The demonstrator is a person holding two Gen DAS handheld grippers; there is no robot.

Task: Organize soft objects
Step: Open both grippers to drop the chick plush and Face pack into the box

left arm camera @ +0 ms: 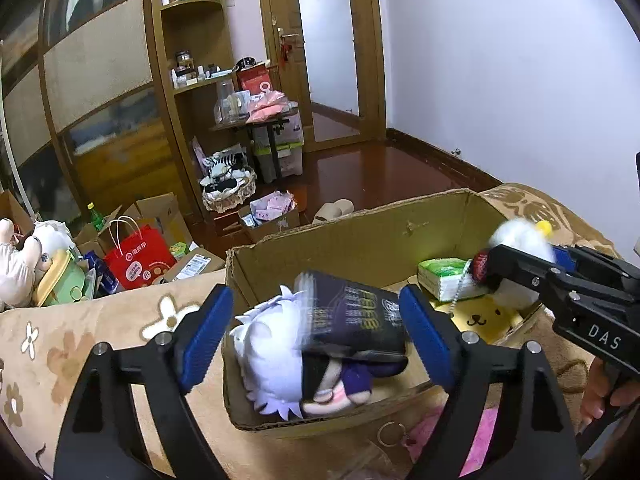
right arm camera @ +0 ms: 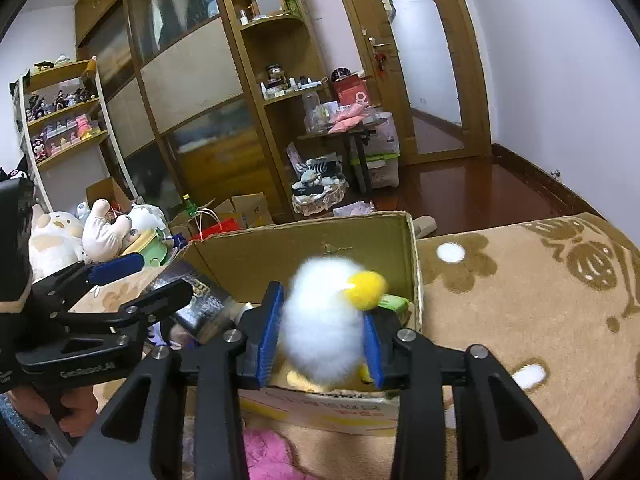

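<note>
An open cardboard box (left arm camera: 352,236) sits on a brown flowered blanket. Inside lie a white-haired doll (left arm camera: 276,356), a dark book (left arm camera: 352,312) blurred above it, a green tissue pack (left arm camera: 444,276) and a yellow dog-face plush (left arm camera: 484,316). My left gripper (left arm camera: 316,336) is open, its blue pads on either side of the book, not touching it. My right gripper (right arm camera: 326,340) is shut on a fluffy white plush with a yellow tip (right arm camera: 324,320), held above the box (right arm camera: 304,248). The right gripper also shows in the left wrist view (left arm camera: 516,264).
A pink fluffy item (right arm camera: 264,456) lies on the blanket (right arm camera: 520,300) before the box. Plush toys (right arm camera: 80,236), a red paper bag (left arm camera: 138,258) and cartons crowd the floor at left. Wardrobe, shelves and a door stand behind.
</note>
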